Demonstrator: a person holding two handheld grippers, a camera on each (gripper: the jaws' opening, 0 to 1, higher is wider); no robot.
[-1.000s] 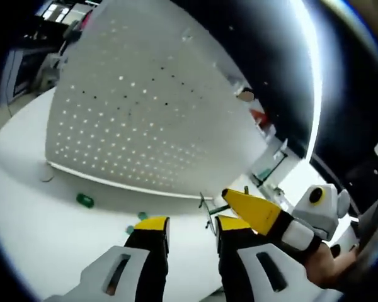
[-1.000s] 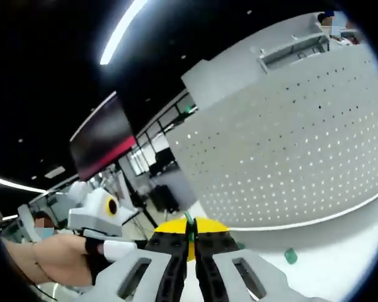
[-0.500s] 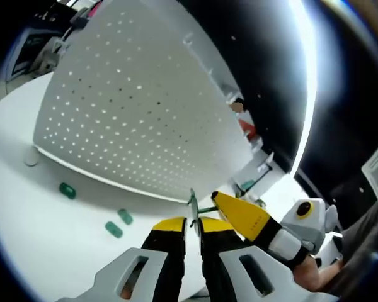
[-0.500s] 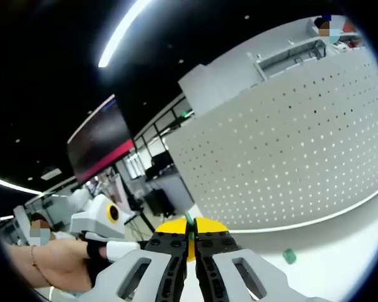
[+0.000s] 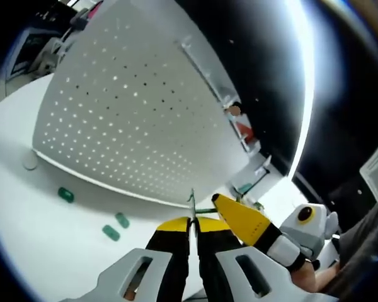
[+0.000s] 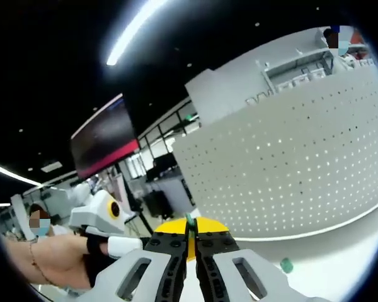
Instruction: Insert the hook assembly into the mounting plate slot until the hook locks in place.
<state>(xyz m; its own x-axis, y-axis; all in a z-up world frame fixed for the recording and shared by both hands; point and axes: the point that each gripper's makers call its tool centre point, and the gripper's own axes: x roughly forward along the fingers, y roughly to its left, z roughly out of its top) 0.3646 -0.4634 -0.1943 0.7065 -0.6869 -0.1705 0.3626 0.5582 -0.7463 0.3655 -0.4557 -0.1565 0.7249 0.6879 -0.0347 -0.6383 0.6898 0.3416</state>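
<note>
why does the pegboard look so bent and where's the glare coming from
Left gripper view: fisheye distortion bows the white pegboard; a ceiling light strip blooms into a wide white glare on the right. Right gripper view: the pegboard curves likewise, a light strip flares at top, and the background beyond is dim and soft.

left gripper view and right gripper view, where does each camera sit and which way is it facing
Left gripper view: rides on the left gripper, looking along its jaws at the white pegboard; the right gripper and a hand enter from the right.
Right gripper view: rides on the right gripper, facing the same pegboard; the person's hand with the left gripper shows at left.
Shared: pegboard, white table, the thin hook pinched by both grippers.
</note>
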